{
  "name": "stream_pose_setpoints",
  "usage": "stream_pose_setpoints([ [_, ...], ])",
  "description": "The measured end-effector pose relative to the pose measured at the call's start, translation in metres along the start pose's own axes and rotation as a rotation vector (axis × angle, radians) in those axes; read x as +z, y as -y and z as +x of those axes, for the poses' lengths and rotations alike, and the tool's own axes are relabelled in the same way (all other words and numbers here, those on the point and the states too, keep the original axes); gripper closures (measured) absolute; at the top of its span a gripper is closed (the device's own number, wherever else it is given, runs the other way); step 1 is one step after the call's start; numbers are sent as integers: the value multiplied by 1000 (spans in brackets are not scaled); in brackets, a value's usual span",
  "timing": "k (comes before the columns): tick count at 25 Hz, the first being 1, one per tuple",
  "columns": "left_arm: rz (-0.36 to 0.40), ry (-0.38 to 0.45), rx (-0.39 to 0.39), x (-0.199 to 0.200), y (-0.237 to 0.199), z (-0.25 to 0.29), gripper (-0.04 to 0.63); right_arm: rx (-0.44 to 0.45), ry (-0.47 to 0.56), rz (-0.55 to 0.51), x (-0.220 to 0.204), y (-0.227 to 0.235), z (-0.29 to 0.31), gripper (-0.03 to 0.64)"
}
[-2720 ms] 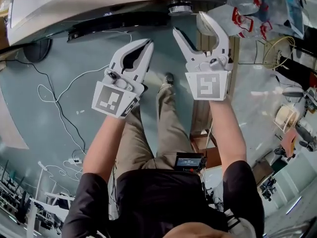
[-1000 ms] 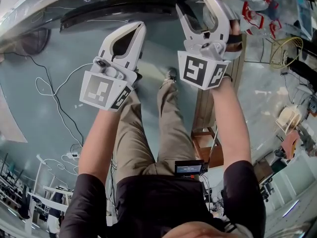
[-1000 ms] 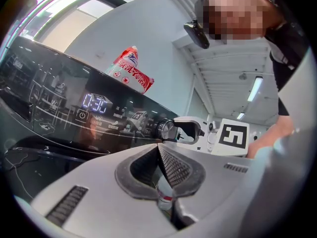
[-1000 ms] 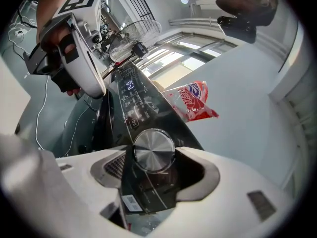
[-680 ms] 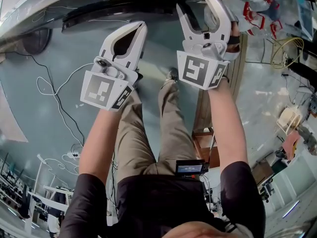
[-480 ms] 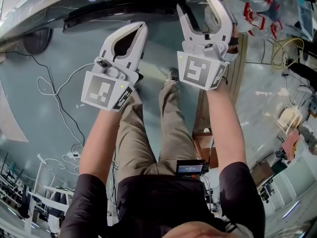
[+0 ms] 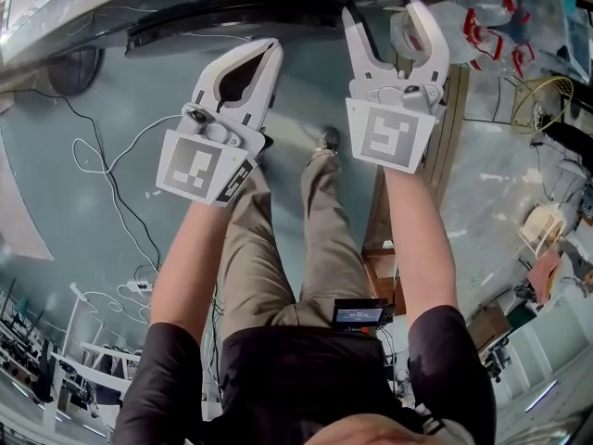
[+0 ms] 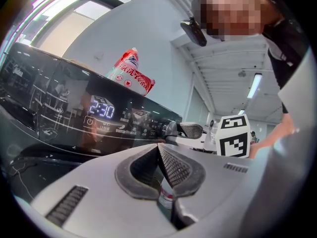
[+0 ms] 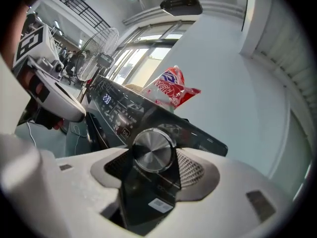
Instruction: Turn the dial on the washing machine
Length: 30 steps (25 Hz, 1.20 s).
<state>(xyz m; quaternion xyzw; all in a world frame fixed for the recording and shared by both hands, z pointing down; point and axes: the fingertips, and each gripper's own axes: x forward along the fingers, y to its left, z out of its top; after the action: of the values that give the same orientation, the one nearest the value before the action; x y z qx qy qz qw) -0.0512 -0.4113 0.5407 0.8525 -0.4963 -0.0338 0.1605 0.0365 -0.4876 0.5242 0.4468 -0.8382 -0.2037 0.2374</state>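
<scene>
The white right gripper (image 9: 154,158) is clenched on the round brushed-metal dial (image 9: 152,148) of the washing machine (image 7: 111,7). Its two ribbed grey pads (image 9: 192,168) sit on opposite sides of the knob's rim, with the knob's flat face turned towards the camera. The dial stands out from the glossy black control panel (image 8: 54,108), towards the panel's right end. In the head view it lies at the very top edge of the picture, between the white jaws.

To the left of the dial on the same panel is a lit display (image 8: 101,111) showing 2:30, with a row of small icons between the two.

The left gripper (image 8: 159,152) is closed on nothing, its dark pads meeting at the tips. It hangs beside the right one, pointing at the panel below the display and short of it.

A red-and-white plastic bag (image 8: 132,74) lies on the machine's top edge, above the panel. Below the person's arms, thin white cables (image 7: 97,170) trail across the teal floor (image 7: 56,211).
</scene>
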Motion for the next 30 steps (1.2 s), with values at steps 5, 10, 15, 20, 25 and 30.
stream_pose_setpoints([
  [5, -2, -1, 6, 0, -3, -1, 600, -4, 35, 99, 3, 2, 1, 348],
  [10, -6, -2, 7, -1, -6, -1, 599, 4, 28, 215, 1, 3, 2, 348],
  [15, -8, -3, 10, -2, -10, -4, 600, 13, 17, 318, -1, 1, 3, 348],
  [20, -15, -2, 13, -2, -11, -5, 599, 24, 27, 476, -3, 4, 2, 348],
  [25, -16, -5, 14, -3, -12, -7, 599, 34, 17, 604, -4, 4, 3, 350],
  [30, -23, -3, 17, -4, -12, -9, 600, 50, 17, 725, -6, 5, 3, 350],
])
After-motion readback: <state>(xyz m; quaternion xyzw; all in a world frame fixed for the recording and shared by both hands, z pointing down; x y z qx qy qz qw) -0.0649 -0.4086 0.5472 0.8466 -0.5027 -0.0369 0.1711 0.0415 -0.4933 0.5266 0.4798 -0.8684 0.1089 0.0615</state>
